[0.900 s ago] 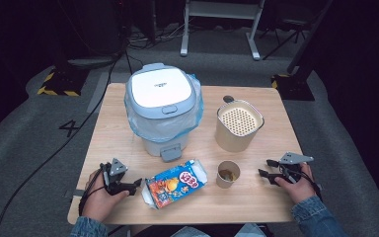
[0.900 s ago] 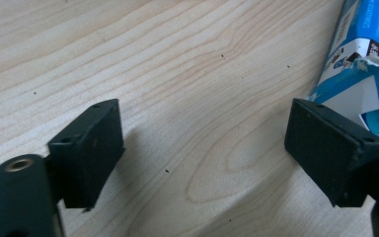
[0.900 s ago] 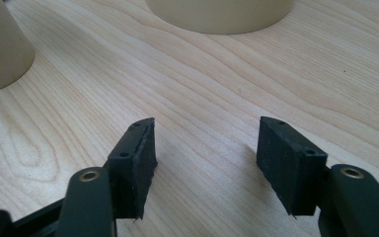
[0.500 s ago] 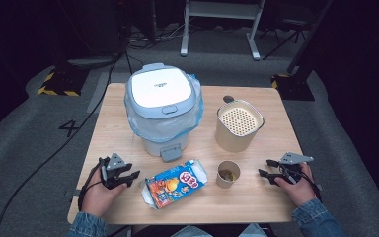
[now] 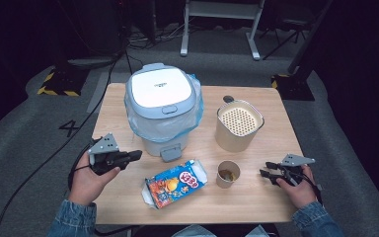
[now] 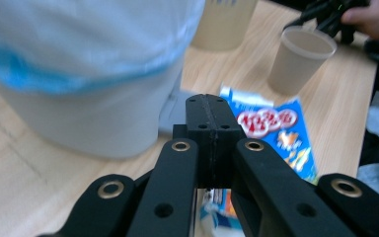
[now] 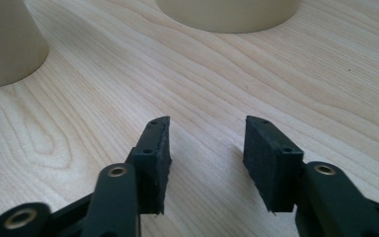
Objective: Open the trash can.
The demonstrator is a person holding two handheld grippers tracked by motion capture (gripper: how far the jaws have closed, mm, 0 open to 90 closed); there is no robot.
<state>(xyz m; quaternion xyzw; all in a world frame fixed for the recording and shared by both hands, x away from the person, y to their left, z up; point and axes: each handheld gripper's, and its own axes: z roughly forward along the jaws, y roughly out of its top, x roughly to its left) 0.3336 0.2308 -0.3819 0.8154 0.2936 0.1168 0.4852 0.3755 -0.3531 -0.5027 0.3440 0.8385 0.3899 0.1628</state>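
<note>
My left gripper (image 5: 134, 156) is shut and empty, held level at the table's left front, its tip just left of the white lidded bin (image 5: 162, 106) with a blue liner. In the left gripper view the jaws (image 6: 212, 106) meet, with the bin (image 6: 79, 74) close on the left and a blue snack packet (image 6: 271, 123) beyond. My right gripper (image 5: 264, 169) lies low at the right front, pointing towards a paper cup (image 5: 228, 173). Its jaws (image 7: 207, 133) stand apart over bare wood with nothing between them. The snack packet (image 5: 175, 182) lies flat at the front middle.
A beige pot (image 5: 239, 123) with a perforated lid stands right of the bin, behind the cup. The wooden table (image 5: 256, 202) ends close to both hands. Cables trail on the grey floor at the left. The cup (image 7: 5, 44) and pot (image 7: 227, 12) lie ahead of the right jaws.
My left hand has lifted and carried its gripper away from the table's front edge, towards the bin. The right hand has kept still.
</note>
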